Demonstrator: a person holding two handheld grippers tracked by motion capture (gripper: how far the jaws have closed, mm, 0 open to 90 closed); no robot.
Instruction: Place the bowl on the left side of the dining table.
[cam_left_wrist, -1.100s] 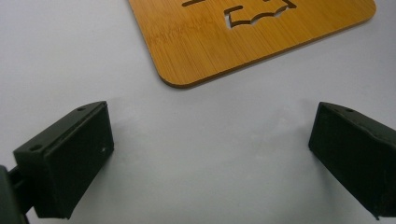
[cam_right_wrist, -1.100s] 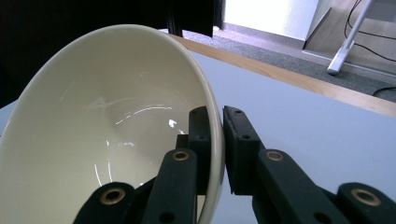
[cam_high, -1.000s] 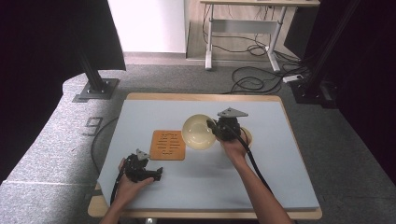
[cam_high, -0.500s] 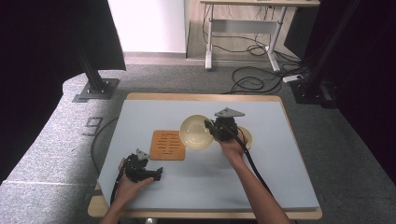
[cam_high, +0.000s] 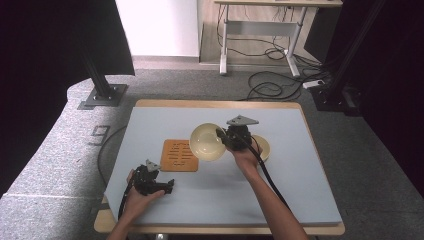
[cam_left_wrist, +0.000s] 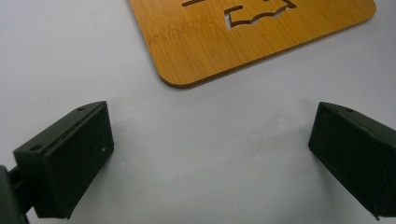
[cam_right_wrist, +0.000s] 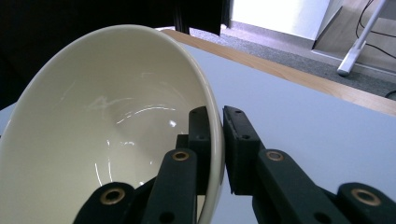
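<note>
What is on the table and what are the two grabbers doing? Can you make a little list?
table: blue-grey top with a wooden edge
held thing: cream bowl, tilted
right gripper: fingers shut on the bowl's rim, one inside, one outside
left gripper: open, nothing between its fingers, low over the table near the mat's corner
mat: flat wooden mat with cut-out slots, beside the bowl
other dish: second cream dish behind the right hand
</note>
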